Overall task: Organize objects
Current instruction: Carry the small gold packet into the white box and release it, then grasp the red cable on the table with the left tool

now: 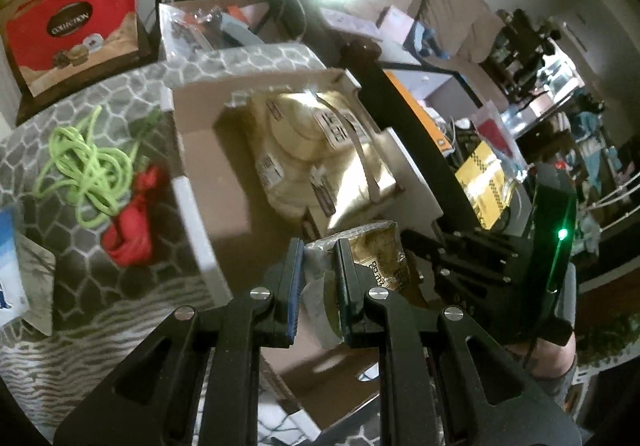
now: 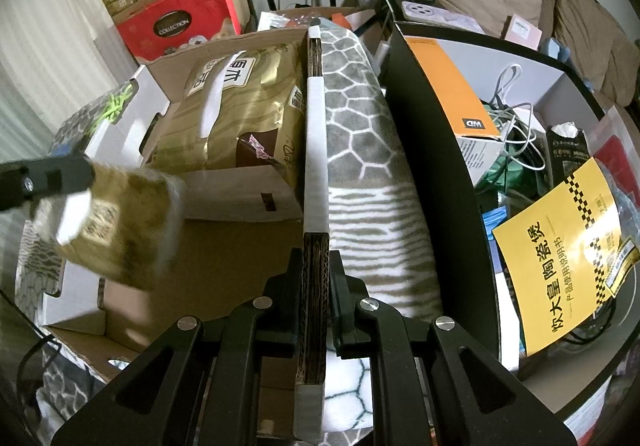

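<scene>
An open cardboard box (image 1: 208,174) sits on a grey patterned blanket, with several gold packets (image 1: 320,142) stacked inside. My left gripper (image 1: 316,278) is shut on a small gold packet (image 1: 376,258) and holds it above the box. In the right wrist view that packet (image 2: 116,226) hangs blurred over the box floor, held by the left gripper (image 2: 44,178). My right gripper (image 2: 316,278) is shut on the box's right cardboard wall (image 2: 316,174). A large gold bag (image 2: 240,114) lies at the back of the box.
A green cord (image 1: 88,166) and a red cloth (image 1: 132,226) lie on the blanket (image 1: 100,278) left of the box. A red COLLECTION box (image 1: 76,34) stands behind. A black bin (image 2: 432,150) to the right holds cables, an orange box (image 2: 452,86) and a yellow leaflet (image 2: 560,254).
</scene>
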Available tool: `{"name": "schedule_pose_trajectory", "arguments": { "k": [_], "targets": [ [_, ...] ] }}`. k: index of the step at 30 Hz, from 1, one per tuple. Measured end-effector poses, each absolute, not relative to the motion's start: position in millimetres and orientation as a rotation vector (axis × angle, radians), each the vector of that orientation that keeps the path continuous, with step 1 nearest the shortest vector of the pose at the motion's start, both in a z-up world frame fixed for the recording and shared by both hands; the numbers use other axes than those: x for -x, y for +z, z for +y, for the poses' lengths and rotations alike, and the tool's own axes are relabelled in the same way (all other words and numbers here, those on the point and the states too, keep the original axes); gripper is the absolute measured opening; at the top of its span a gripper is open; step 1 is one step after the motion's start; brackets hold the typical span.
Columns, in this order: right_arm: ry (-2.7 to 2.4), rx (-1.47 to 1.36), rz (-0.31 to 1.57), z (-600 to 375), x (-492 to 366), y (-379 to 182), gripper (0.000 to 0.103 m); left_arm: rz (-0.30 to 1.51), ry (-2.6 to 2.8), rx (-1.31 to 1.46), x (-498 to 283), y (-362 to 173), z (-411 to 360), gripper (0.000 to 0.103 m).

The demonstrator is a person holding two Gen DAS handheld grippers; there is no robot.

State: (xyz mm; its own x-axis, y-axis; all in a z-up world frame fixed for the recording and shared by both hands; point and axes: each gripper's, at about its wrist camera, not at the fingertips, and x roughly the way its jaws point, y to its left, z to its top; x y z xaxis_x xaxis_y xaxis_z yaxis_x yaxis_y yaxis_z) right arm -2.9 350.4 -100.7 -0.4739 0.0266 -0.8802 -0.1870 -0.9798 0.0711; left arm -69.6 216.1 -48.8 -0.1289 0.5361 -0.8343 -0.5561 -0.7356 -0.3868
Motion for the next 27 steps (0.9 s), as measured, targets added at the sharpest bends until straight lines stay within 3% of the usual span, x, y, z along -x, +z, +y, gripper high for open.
{"name": "schedule_pose_trajectory", "arguments": {
  "k": [17,19,23,24,25,27],
  "targets": [
    [2.593,1.53,0.305,355.6,1.5,-99.1,0.012,0.097,1.859,1.547,49.4,-90.6,252.6,0.016],
    [2.597,1.523,0.312,356.7,1.3,-97.2,0.012,0.104,1.863,1.538,47.4,-87.5,250.5,0.036],
    [2.605,1.515,0.315,357.0,0.2,-94.4,0.013,0.057,1.835,1.504,46.1,-74.0,242.0,0.055],
    [2.606,1.513,0.312,356.7,0.6,-94.0,0.014,0.051,1.841,1.492,45.1,-69.1,238.9,0.069],
    [2.607,1.513,0.312,356.3,0.8,-94.0,0.014,0.039,1.853,1.465,44.0,-62.2,234.0,0.074],
    [2.607,1.512,0.311,356.3,1.1,-94.1,0.015,0.016,1.857,1.434,43.7,-51.5,225.2,0.074]
  ]
}}
